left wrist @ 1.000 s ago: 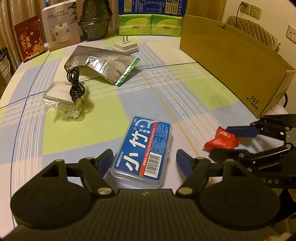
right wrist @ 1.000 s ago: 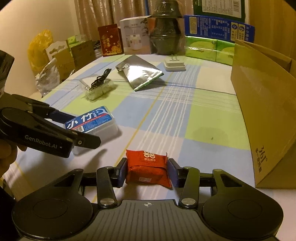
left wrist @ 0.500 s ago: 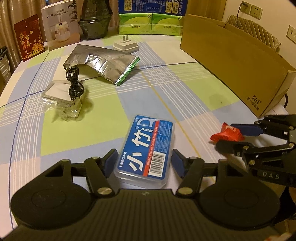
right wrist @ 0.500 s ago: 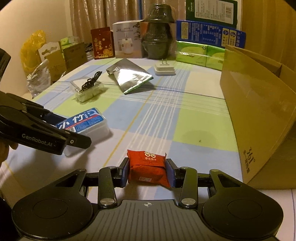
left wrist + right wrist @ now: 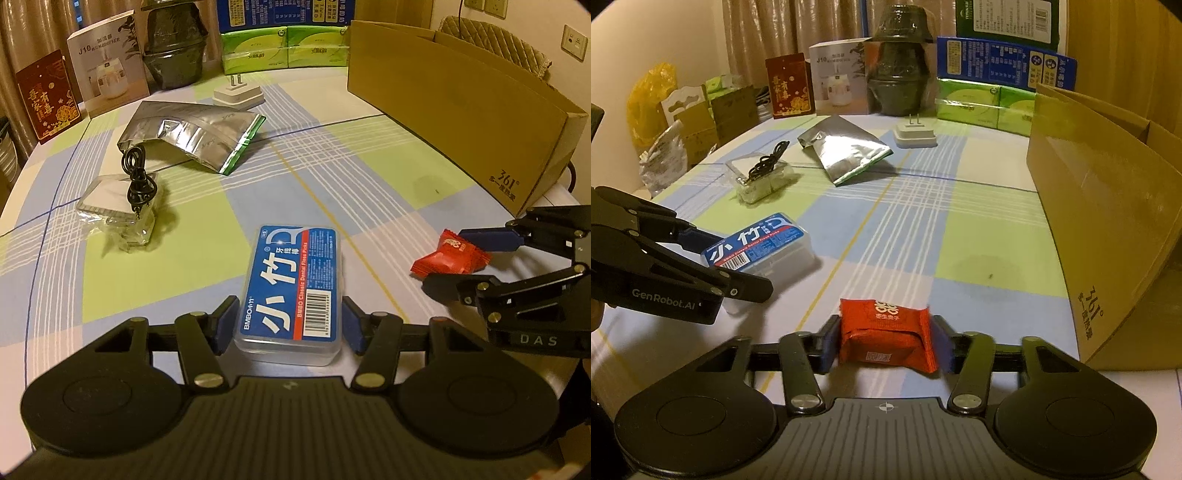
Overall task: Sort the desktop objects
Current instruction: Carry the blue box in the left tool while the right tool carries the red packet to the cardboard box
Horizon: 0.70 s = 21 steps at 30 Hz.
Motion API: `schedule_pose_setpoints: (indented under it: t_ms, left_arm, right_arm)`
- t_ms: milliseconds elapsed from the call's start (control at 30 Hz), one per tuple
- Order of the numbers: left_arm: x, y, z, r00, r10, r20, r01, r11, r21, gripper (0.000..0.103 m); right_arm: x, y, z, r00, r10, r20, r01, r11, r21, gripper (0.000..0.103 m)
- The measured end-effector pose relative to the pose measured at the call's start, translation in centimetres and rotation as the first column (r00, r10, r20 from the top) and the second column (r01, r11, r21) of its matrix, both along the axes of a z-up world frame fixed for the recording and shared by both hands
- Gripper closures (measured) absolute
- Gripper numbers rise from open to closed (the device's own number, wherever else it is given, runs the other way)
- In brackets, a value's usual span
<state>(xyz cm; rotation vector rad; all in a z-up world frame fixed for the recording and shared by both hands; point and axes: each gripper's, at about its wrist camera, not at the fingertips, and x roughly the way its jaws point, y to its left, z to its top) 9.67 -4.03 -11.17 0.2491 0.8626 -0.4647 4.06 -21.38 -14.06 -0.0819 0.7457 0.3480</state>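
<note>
My left gripper (image 5: 290,323) is shut on a clear floss-pick box with a blue label (image 5: 291,288), which looks lifted off the checked tablecloth. The box also shows in the right wrist view (image 5: 764,243), between the left gripper's fingers (image 5: 750,286). My right gripper (image 5: 884,339) is shut on a red candy packet (image 5: 886,338) and holds it above the table. The packet also shows in the left wrist view (image 5: 448,254), in the right gripper (image 5: 476,258). An open cardboard box (image 5: 461,107) stands at the right; it also shows in the right wrist view (image 5: 1108,206).
A silver foil pouch (image 5: 192,129), a clear case with a black cable (image 5: 127,199) on it and a white plug adapter (image 5: 238,96) lie further back. Green tissue packs (image 5: 284,46), a dark pot (image 5: 173,55) and boxes line the far edge.
My left gripper has closed on the floss-pick box, which now sits deeper between the fingers. My right gripper has lifted the candy packet up off the table.
</note>
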Motion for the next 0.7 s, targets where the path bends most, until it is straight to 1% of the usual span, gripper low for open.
schedule_pose_setpoints:
  t_ms: [100, 233, 433, 600, 700]
  left_arm:
    - [-0.1, -0.1, 0.0, 1.000, 0.001, 0.004, -0.001, 1.000, 0.001, 0.050]
    - [-0.2, -0.2, 0.0, 1.000, 0.003, 0.005, -0.003, 1.000, 0.001, 0.051]
    - [-0.7, -0.4, 0.6, 1.000, 0.007, 0.009, -0.006, 1.000, -0.027, 0.051]
    - [-1.3, -0.5, 1.8, 0.998, 0.067, -0.010, -0.068, 0.992, -0.102, 0.051]
    - [-2.1, -1.0, 2.9, 0.994, 0.113, -0.011, -0.113, 0.986, -0.124, 0.051]
  right_arm:
    - [0.0, 0.0, 0.1, 1.000, 0.000, 0.005, 0.000, 1.000, -0.001, 0.066]
    - [-0.3, -0.1, 0.5, 1.000, -0.006, 0.021, 0.006, 1.000, -0.010, 0.066]
    - [-0.6, -0.7, 2.1, 0.998, -0.029, 0.060, 0.029, 1.000, -0.006, 0.066]
    - [-1.6, -1.4, 4.4, 0.995, -0.052, 0.089, 0.051, 0.999, 0.013, 0.066]
    - [-2.4, -2.2, 6.0, 0.991, -0.071, 0.109, 0.070, 0.997, 0.014, 0.066]
